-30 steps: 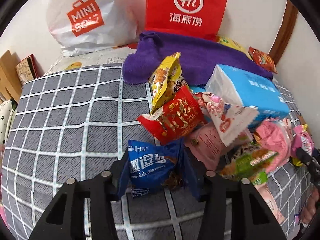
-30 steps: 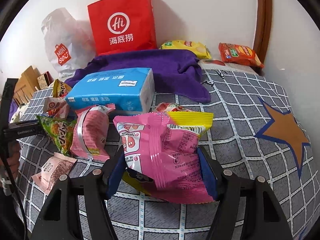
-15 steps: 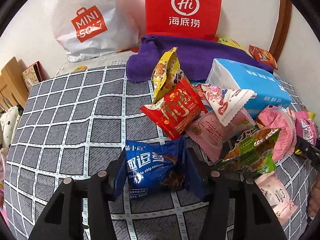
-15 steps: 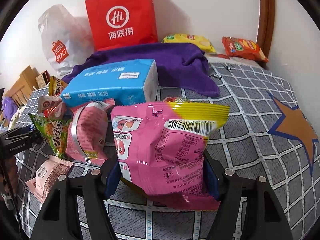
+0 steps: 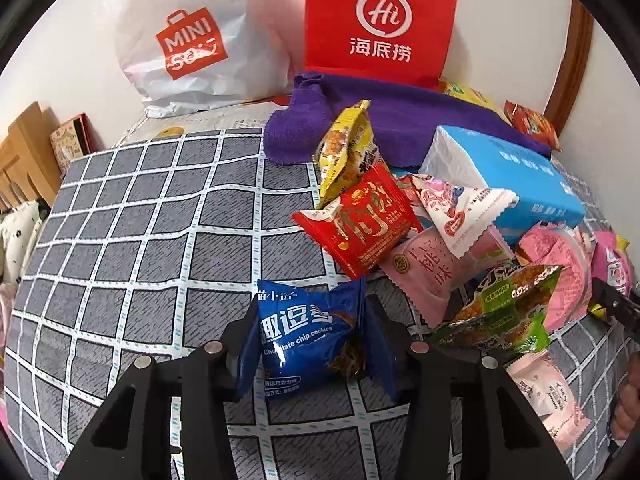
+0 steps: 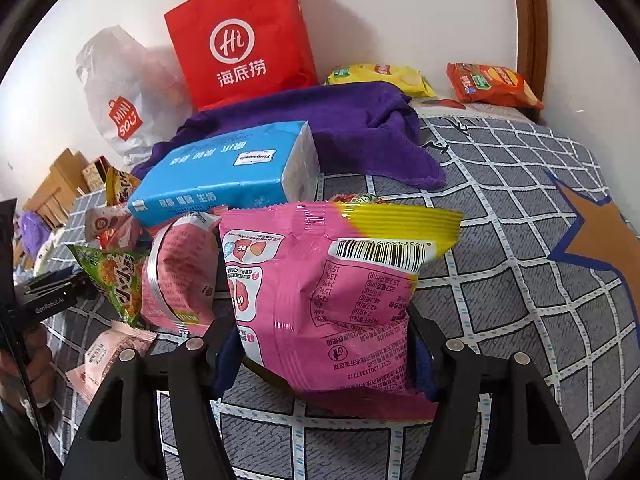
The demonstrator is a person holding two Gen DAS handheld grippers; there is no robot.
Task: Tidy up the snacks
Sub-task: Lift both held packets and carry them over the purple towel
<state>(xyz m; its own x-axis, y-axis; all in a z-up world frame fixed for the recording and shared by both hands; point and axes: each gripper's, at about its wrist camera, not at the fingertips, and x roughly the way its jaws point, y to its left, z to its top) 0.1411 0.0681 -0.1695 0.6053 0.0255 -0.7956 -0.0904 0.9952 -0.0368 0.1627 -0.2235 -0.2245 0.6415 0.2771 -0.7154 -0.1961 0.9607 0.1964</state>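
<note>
A blue chocolate chip cookie packet (image 5: 304,336) sits between the fingers of my left gripper (image 5: 312,320), just above the checked cloth. The jaws are closing and the pads press its sides. My right gripper (image 6: 320,332) holds a pink and yellow snack bag (image 6: 328,280) upright, barcode side facing me; its jaws are closing too and squeeze the bag. A heap of snacks lies between the two grippers: a red packet (image 5: 360,220), a yellow packet (image 5: 346,144), a green packet (image 5: 500,312) and pink packets (image 5: 428,272).
A blue tissue pack (image 6: 224,176) lies behind the heap on a purple towel (image 6: 352,128). A red paper bag (image 6: 240,40) and a white plastic bag (image 5: 188,40) stand against the wall. Yellow (image 6: 380,76) and orange (image 6: 492,84) chip bags lie at the far right.
The pink bag has come up and tilted more upright between the right fingers. The blue cookie packet stays between the left fingers, whose gap widened briefly and narrowed again.
</note>
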